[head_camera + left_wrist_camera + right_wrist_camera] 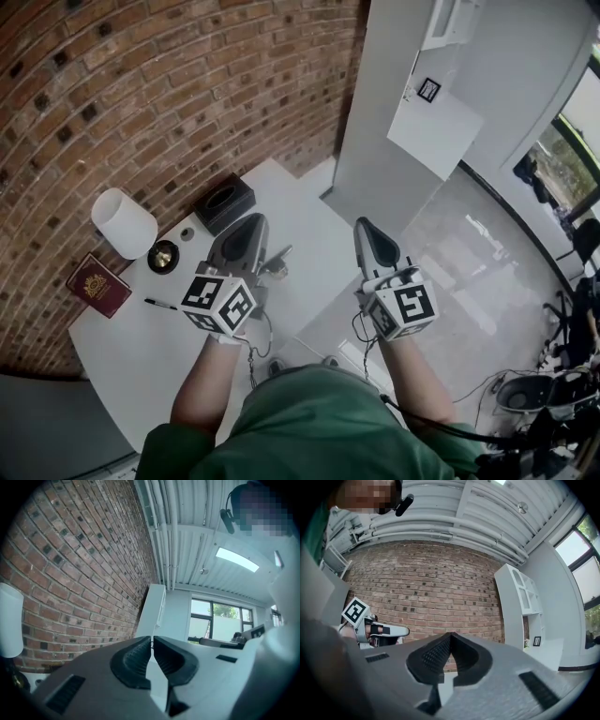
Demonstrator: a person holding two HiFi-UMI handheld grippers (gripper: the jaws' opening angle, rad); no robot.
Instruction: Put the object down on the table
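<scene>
My left gripper [255,219] is raised over the white table [141,356], jaws shut with nothing between them. In the left gripper view the left gripper [151,641] points up at the brick wall and ceiling, pads touching. My right gripper [363,223] hangs past the table's right edge, also shut and empty. The right gripper [450,635] faces the brick wall in its own view, with the left gripper's marker cube [355,611] off to the left. A small metallic object [276,266] lies on the table just right of the left gripper; nothing holds it.
On the table's left part stand a white cylinder [124,222], a black box [224,202], a small dark round dish [163,255], a red booklet [98,285] and a black pen [160,304]. A white cabinet [403,103] rises at the far right. Cables lie on the floor [525,394].
</scene>
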